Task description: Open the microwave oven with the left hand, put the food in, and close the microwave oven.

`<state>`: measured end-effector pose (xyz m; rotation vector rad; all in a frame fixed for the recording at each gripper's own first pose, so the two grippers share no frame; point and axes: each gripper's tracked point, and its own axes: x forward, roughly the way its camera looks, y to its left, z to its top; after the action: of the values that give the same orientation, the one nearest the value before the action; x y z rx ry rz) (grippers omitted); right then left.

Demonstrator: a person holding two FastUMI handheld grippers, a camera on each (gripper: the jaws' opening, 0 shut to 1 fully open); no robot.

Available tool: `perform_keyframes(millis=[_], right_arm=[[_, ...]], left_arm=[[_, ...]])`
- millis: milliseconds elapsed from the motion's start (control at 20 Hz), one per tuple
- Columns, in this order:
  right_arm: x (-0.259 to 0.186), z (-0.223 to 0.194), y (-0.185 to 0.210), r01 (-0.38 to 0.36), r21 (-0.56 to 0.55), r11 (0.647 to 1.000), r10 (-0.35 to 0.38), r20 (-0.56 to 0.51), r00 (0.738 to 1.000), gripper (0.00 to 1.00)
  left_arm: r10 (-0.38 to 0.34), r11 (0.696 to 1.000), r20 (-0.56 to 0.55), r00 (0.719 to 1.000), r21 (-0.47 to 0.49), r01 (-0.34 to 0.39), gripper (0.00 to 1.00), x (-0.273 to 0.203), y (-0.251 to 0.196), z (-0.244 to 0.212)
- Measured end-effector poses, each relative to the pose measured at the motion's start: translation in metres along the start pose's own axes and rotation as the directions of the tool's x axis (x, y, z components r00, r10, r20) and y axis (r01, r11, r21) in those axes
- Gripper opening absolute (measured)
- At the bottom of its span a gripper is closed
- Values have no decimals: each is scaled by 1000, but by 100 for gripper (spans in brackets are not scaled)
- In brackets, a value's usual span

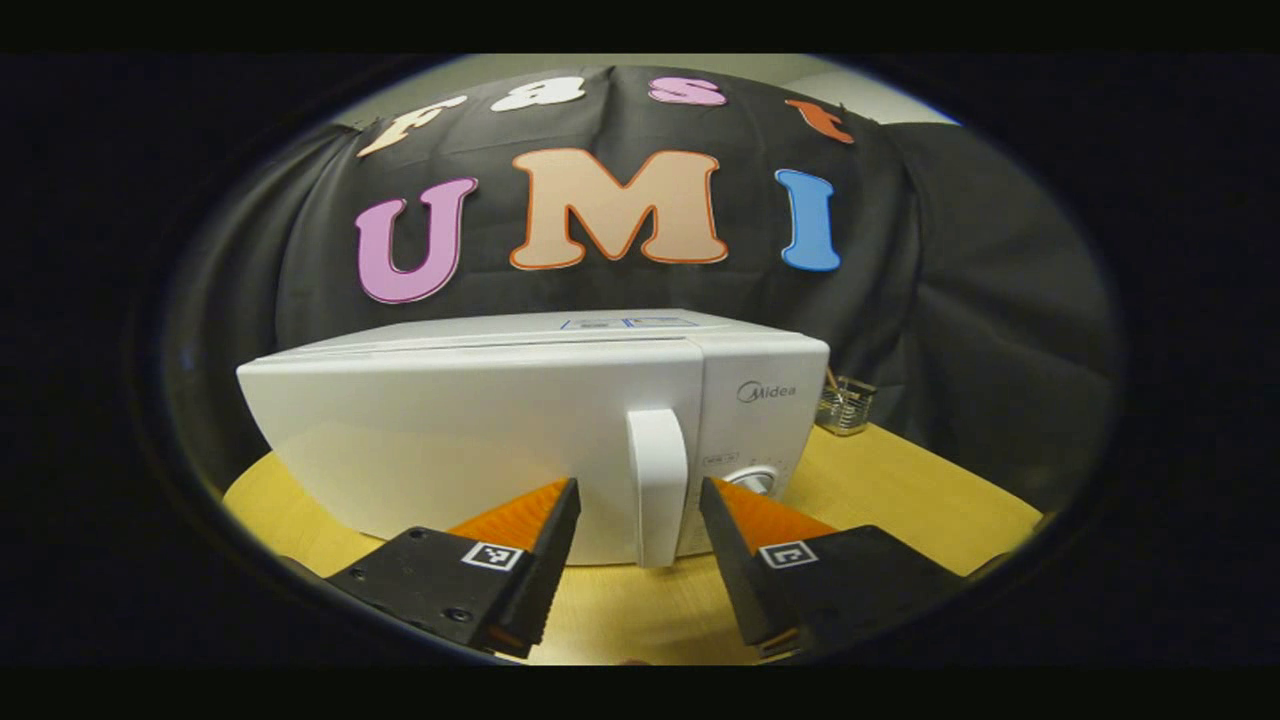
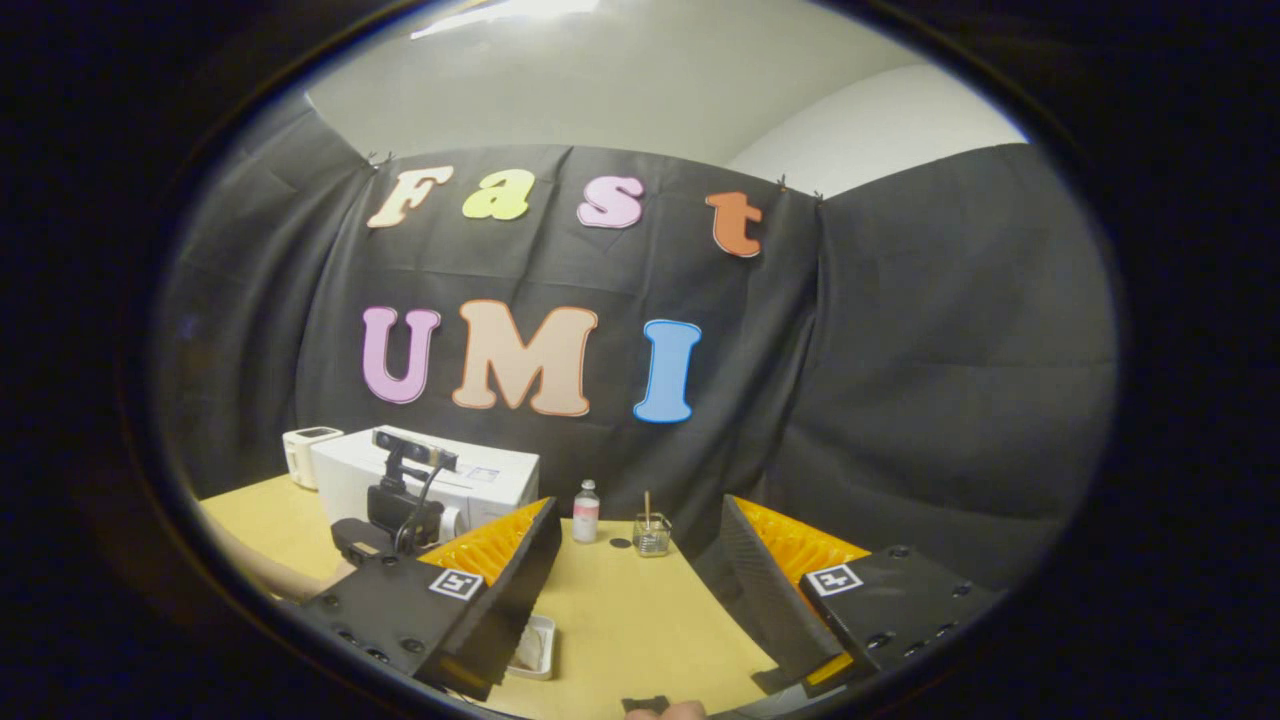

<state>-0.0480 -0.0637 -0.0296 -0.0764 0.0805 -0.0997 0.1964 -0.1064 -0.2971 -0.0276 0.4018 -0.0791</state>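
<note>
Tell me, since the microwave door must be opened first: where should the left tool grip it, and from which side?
Grip the upright white handle on the microwave door's right edge, coming straight from the front. It stands proud of the closed door, and the left tool, open, already straddles it.

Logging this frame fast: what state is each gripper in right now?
Left gripper: open, jaws either side of the microwave handle, not pressing it.
Right gripper: open, holding nothing.

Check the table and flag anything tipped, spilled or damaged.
Nothing stands out. The microwave sits square on the table with its door shut; the small bottle and glass jar stand upright, and no spill shows.
</note>
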Motion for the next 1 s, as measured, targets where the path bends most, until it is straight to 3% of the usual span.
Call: perform_keyframes(millis=[100,150,200,350,500,850,900,1000], right_arm=[[0,-1,1,-6,9,1000,6,-5,1000,96],[1,0,1,-8,12,1000,8,-3,1000,96],[1,1,2,-9,9,1000,9,-1,1000,100],[0,-2,4,-17,13,1000,17,-8,1000,96],[0,-3,5,-21,24,999,21,-12,1000,100],[1,0,14,-47,29,998,47,3,999,100],[-1,-1,16,-52,32,998,52,1,999,96],[-2,2,19,-57,32,998,57,8,998,100]], left_arm=[[-19,1000,-28,999,12,19,52,6,-7,-9],[-17,1000,-27,999,17,18,30,0,-5,-8],[-16,1000,-18,1000,15,16,22,-1,-5,-5],[-60,998,-7,998,-13,60,13,2,-7,-6],[-92,995,-25,995,23,93,3,0,-8,-8],[-79,995,-59,995,51,82,3,-2,-5,-9],[-84,995,-51,995,53,86,2,-2,-5,-6],[-99,995,-76,992,21,101,2,-1,-7,-7]])
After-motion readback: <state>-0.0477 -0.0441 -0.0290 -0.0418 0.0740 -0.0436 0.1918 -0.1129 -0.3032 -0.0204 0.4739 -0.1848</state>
